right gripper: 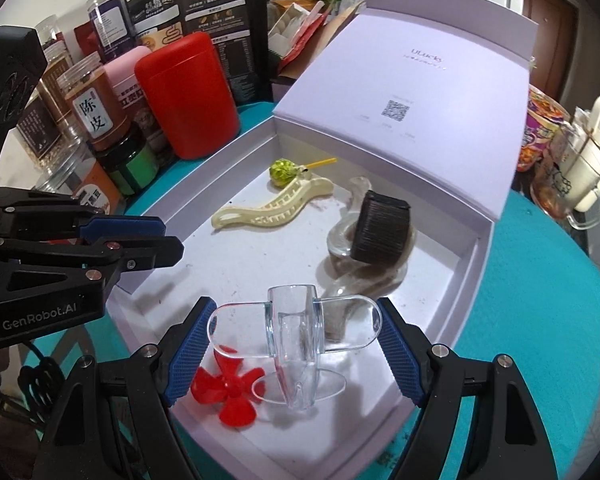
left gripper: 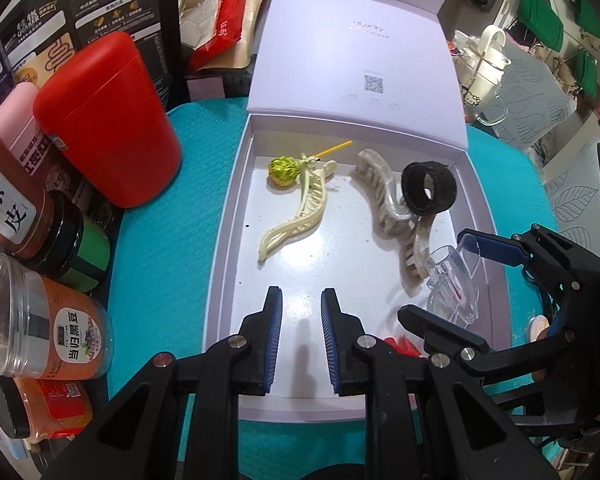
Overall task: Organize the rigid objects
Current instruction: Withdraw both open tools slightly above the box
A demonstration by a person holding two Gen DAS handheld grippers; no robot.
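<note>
A white open box (left gripper: 228, 216) (right gripper: 466, 264) lies on the teal mat. In it are a cream hair clip (left gripper: 300, 210) (right gripper: 272, 208), a green lollipop (left gripper: 284, 169) (right gripper: 283, 171), a clear-grey claw clip (left gripper: 384, 196) (right gripper: 342, 236) with a black ring (left gripper: 430, 188) (right gripper: 382, 228) on it, and a red propeller (right gripper: 228, 390). My right gripper (right gripper: 294, 344) (left gripper: 438, 276) is shut on a clear plastic piece (right gripper: 296, 340) (left gripper: 454, 280), held just above the box floor. My left gripper (left gripper: 301, 324) (right gripper: 162, 236) is open and empty over the box's near edge.
A red canister (left gripper: 108, 120) (right gripper: 188, 92), a pink tin and several jars (left gripper: 44, 320) stand left of the box. The lid (left gripper: 356, 52) stands up behind. A glass cup (right gripper: 580, 168) and snack bags sit at the right.
</note>
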